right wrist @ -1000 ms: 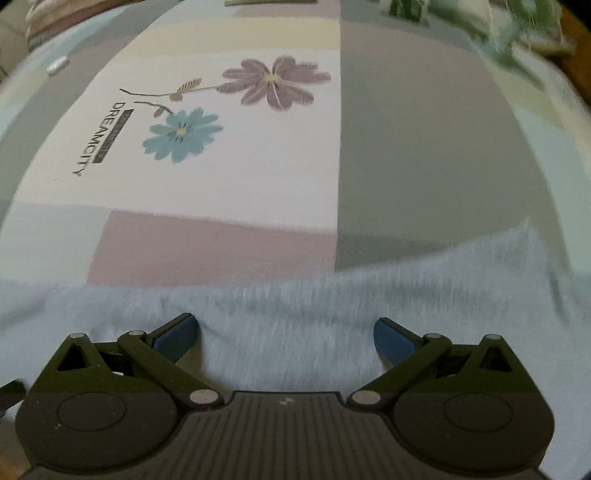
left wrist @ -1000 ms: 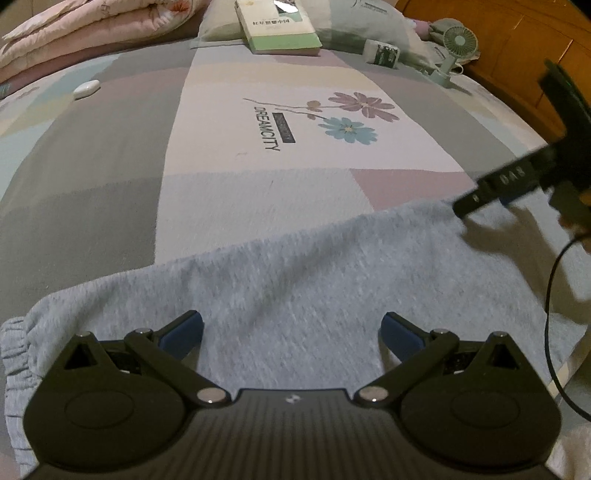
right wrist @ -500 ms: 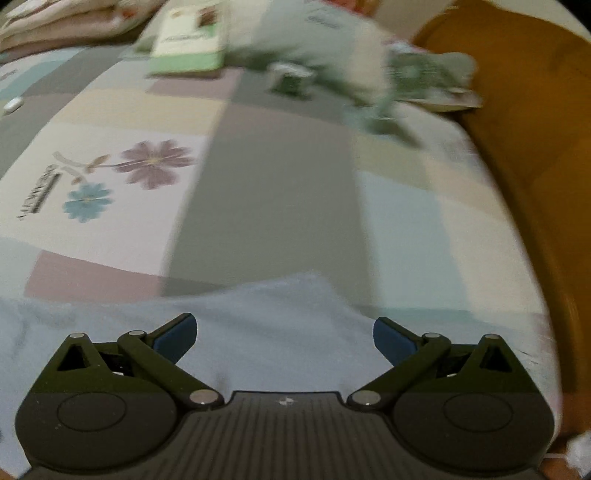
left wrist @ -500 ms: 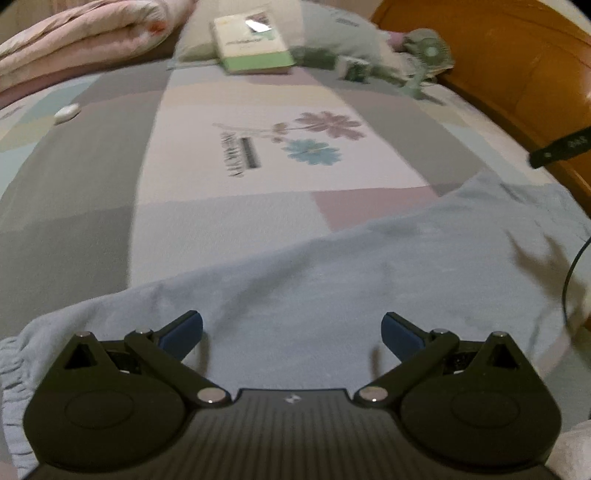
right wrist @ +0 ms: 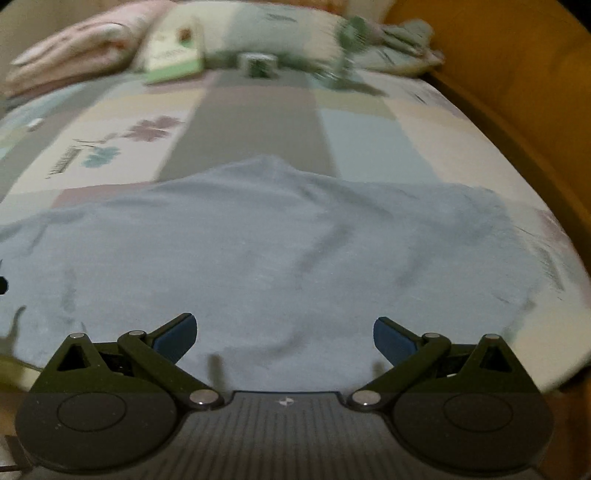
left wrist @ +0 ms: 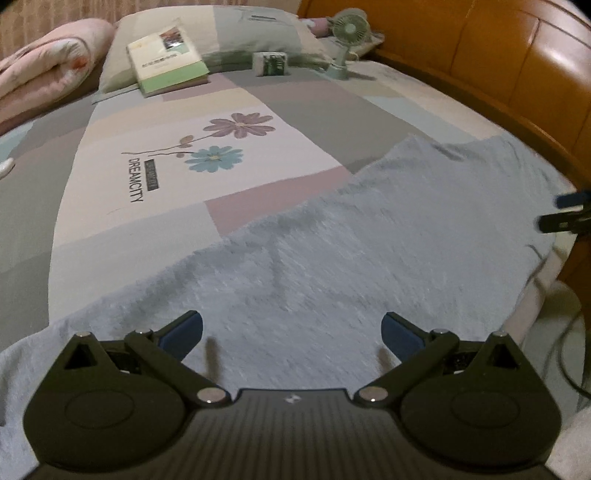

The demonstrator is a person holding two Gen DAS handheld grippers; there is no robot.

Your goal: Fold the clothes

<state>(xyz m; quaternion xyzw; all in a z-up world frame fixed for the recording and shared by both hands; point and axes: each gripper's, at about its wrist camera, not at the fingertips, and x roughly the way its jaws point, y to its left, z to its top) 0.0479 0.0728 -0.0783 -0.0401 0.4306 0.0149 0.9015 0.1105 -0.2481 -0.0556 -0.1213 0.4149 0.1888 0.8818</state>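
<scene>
A pale blue garment [left wrist: 369, 251] lies spread flat across a patchwork bedsheet [left wrist: 110, 192], directly beneath and ahead of both claws. The left gripper [left wrist: 291, 330] hangs over it with its blue-padded jaws spread wide, holding nothing. The right gripper [right wrist: 284, 332] is likewise agape and empty above the cloth. Far ahead of the left claw, a book [left wrist: 166, 59] rests against a pillow [left wrist: 251, 33], with a small green fan [left wrist: 347, 40] to its right; the right-hand view is blurred, perhaps by motion.
</scene>
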